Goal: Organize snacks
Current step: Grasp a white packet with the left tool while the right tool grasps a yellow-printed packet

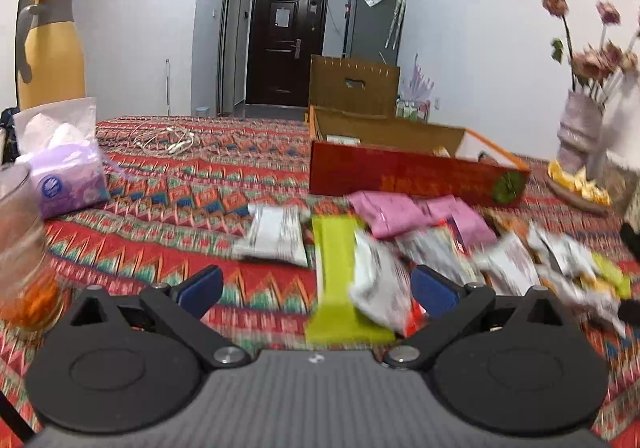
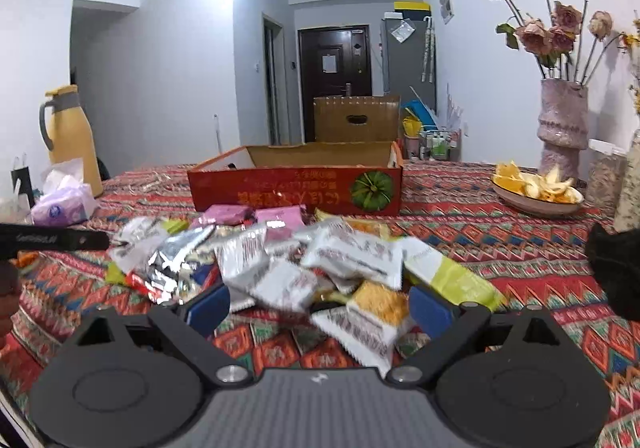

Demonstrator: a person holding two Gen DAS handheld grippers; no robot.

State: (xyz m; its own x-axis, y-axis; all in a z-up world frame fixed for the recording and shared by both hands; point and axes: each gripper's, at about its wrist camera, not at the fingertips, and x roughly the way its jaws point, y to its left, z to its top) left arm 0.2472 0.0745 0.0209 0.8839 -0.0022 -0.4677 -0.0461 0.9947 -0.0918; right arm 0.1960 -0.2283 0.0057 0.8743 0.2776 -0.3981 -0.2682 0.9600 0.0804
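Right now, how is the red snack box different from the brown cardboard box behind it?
The red snack box is low and shallow, printed red with a green pumpkin picture; the brown cardboard box is taller and plain. The red snack box sits on the patterned tablecloth just behind the snack packets; the brown cardboard box stands farther back, beyond the table edge, with a handle cutout facing us. Both appear open at the top.

Snack pile blocks the box (left cloth bare).

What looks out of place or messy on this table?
The snack packets lie in a loose, overlapping heap on the tablecloth, outside the open red box behind them. Both grippers are open and empty.
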